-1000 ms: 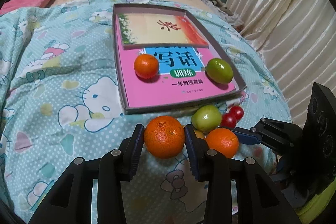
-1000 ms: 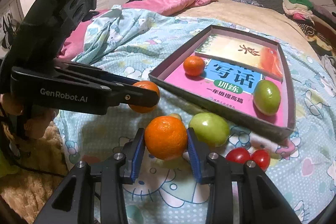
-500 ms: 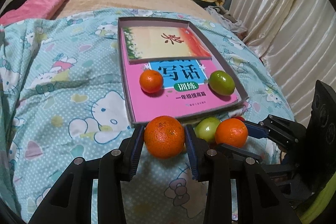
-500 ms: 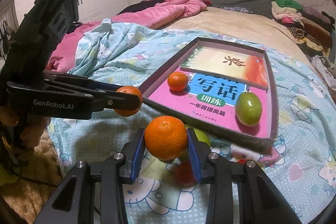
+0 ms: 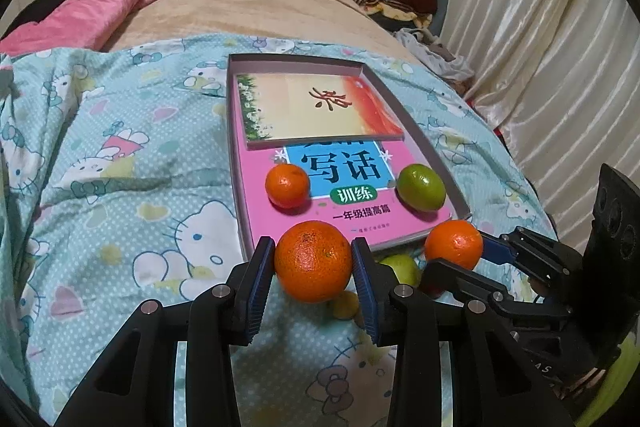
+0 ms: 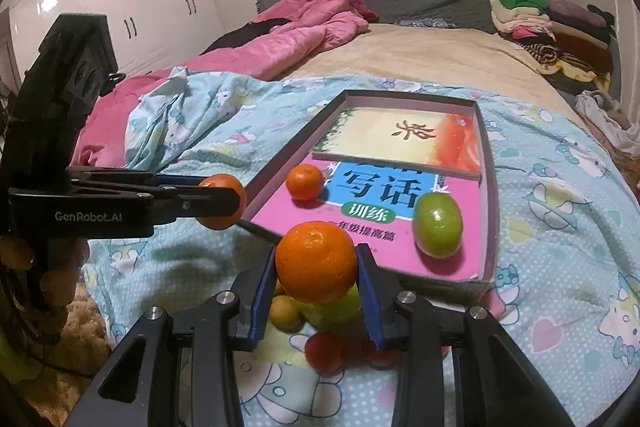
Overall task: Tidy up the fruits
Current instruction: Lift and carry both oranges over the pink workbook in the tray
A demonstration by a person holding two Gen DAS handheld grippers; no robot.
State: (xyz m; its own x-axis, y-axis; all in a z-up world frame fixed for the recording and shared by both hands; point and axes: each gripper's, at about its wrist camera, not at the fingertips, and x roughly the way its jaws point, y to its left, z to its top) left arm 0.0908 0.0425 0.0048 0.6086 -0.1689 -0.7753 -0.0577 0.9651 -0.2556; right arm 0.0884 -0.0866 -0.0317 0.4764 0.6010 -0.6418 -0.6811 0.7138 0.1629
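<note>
Oranges fill both of my tools: the left hand-held gripper (image 5: 313, 263) pinches one orange (image 5: 313, 261), the right hand-held gripper (image 6: 316, 263) pinches another orange (image 6: 316, 261). Both hang just short of the tray's (image 5: 416, 143) near edge, with the tray lying ahead along the fingers. I judge the left one nearer its open corner; remaining fruit sits on the bed below.

Two oranges (image 5: 313, 261) (image 6: 316, 262) are held aloft; a small orange (image 5: 287, 185) and green fruit (image 5: 421, 187) lie in the tray (image 5: 416, 139).
</note>
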